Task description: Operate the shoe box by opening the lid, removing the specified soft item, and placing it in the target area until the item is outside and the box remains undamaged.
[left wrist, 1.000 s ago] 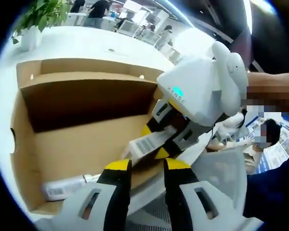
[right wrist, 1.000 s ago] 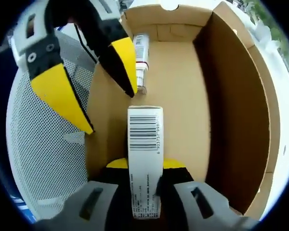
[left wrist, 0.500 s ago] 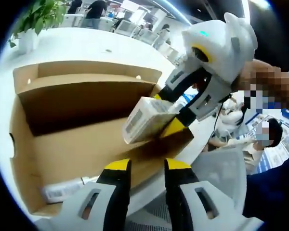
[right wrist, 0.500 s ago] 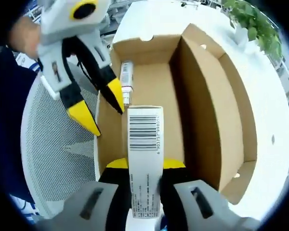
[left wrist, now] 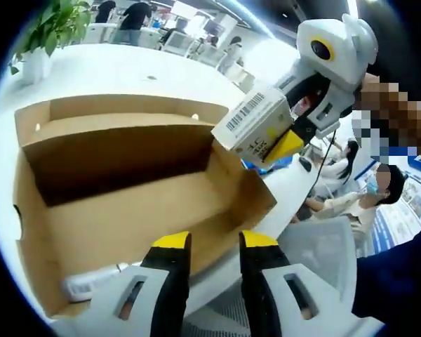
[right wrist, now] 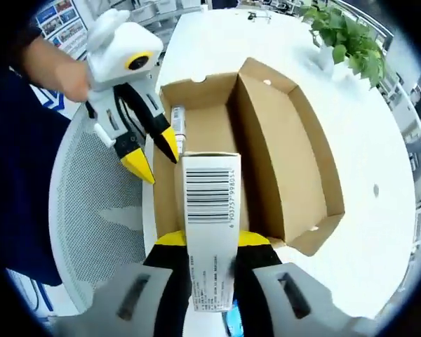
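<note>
— Brown cardboard, lid thrown back: why does the shoe box (left wrist: 126, 203) sit open like that on the white worktop (right wrist: 379, 140)?

— So its inside can be reached. The lid stands up along the far side in the left gripper view, out of the way.

— And the small white carton (right wrist: 210, 232) with the barcode?

— The right gripper (right wrist: 212, 247) has its jaws closed on it, lengthways, and holds it above the box, clear of the walls. I judge it is being carried out to be set down.

— It looks stiff for a soft item.

— Agreed; I cannot tell what is inside it. A second white item (left wrist: 91, 279) lies in the near corner of the box floor.

— And the left gripper (left wrist: 207, 247)?

— Jaws parted, holding nothing, poised at the near edge of the box, perhaps to steady it.
</note>
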{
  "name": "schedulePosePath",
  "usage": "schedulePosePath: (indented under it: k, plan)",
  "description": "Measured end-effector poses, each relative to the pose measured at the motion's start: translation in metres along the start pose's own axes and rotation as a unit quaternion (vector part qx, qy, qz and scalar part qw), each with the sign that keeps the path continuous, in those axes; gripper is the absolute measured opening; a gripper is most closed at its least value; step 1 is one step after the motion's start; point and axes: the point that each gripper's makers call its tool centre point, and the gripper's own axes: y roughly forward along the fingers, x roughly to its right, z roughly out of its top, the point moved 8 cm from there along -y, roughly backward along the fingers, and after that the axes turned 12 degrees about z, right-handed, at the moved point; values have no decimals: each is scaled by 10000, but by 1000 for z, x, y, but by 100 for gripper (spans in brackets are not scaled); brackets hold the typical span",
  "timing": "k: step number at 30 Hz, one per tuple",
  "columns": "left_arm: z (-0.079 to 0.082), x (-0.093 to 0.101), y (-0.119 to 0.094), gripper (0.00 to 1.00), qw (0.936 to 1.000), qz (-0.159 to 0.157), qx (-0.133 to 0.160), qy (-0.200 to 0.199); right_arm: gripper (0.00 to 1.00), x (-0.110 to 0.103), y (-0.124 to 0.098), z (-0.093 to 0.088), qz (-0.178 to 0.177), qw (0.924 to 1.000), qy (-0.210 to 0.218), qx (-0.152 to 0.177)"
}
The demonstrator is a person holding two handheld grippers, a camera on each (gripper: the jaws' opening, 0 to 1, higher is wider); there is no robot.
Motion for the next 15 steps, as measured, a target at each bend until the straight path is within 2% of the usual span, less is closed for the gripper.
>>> schedulePosePath:
  k: [2,9,15]
  plan:
    - [0,1,0,25,10000,-7,11,6,19,0,-7,-2,-31,9998,96,180]
    - [1,3,-2,25,10000,-19,25,39,19,0,-28,-28,-271,9994,214,24]
    - [-1,7,-2,25,10000,-18,4,70,19,6,-54,-76,-544,9967,419,-424]
